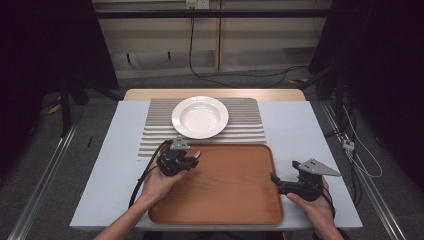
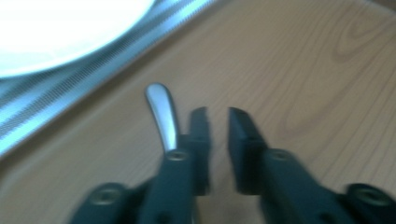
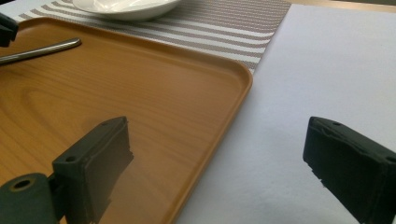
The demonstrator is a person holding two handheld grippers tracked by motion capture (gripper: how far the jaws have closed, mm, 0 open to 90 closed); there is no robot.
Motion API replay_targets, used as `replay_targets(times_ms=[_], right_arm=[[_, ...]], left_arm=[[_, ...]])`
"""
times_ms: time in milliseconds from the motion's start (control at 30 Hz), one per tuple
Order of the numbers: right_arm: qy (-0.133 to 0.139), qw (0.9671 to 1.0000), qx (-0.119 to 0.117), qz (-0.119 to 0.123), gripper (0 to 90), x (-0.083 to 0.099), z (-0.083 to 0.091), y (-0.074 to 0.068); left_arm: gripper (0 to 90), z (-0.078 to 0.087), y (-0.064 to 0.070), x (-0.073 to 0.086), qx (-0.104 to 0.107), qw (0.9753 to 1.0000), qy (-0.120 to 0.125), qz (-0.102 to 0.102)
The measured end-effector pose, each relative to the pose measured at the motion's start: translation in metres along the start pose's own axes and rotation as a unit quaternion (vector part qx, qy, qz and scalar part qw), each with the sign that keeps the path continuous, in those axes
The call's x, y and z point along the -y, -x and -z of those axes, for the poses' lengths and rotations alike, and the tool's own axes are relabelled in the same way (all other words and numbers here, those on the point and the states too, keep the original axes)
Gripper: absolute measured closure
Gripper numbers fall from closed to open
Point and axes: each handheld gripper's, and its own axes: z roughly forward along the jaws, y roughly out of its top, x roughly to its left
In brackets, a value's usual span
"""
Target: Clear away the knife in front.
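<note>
Hovering over the tray (image 1: 225, 190) with jaws narrowly parted, the left gripper (image 2: 218, 122) is sitting beside a metal handle (image 2: 162, 112) just off its jaw, while the right gripper (image 3: 217, 154) is gaping wide, empty.

Tray (image 1: 225, 195) on the counter (image 1: 300, 125), at the near edge, between the two hands. Behind the tray, a ribbed mat (image 1: 160, 125), with a plate (image 1: 200, 116) on it, centred. Left claw (image 1: 192, 159) over the tray's far left corner, just before the mat. A metal handle (image 2: 161, 112) beside its jaws, lying over the tray. Right claw (image 1: 274, 181) at the tray's right rim, straddling the rim and the counter.
</note>
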Motion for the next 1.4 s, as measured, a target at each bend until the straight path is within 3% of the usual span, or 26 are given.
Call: replay_targets(times_ms=[67, 333, 433, 500, 600, 700, 933, 1133, 1400], right_arm=[[0.0, 1.0, 0.0, -0.001, 7.2, 0.0, 0.0, 0.0], [0.0, 1.0, 0.0, -0.001, 7.2, 0.0, 0.0, 0.001], [0.0, 1.0, -0.001, -0.001, 7.2, 0.0, 0.0, 0.0], [0.0, 1.0, -0.001, 0.0, 7.2, 0.0, 0.0, 0.0], [-0.001, 1.0, 0.0, 0.0, 7.2, 0.0, 0.0, 0.0], [-0.001, 1.0, 0.0, 0.0, 7.2, 0.0, 0.0, 0.0], [-0.001, 1.0, -0.001, 0.0, 7.2, 0.0, 0.0, 0.0], [-0.001, 1.0, -0.002, -0.001, 7.2, 0.0, 0.0, 0.0], [-0.001, 1.0, -0.002, 0.0, 7.2, 0.0, 0.0, 0.0]], left_arm=[[90.0, -0.004, 0.0, 0.001, 0.001, 1.0, -0.007, 0.0], [90.0, -0.019, -0.004, 0.006, -0.011, 0.9993, -0.033, -0.015], [90.0, -0.019, -0.008, 0.006, -0.011, 0.9994, -0.032, 0.0], [90.0, -0.02, -0.01, 0.006, -0.005, 0.9995, -0.031, -0.01], [88.0, -0.02, -0.012, 0.007, -0.014, 0.9991, -0.025, -0.032], [87.3, -0.019, -0.015, 0.007, -0.01, 0.9995, -0.029, -0.01], [89.8, -0.016, -0.016, 0.007, -0.013, 0.9991, -0.041, 0.006], [89.5, -0.013, -0.016, 0.009, -0.024, 0.9986, -0.047, -0.002], [90.0, -0.009, -0.02, 0.01, -0.028, 0.9983, -0.051, 0.006]])
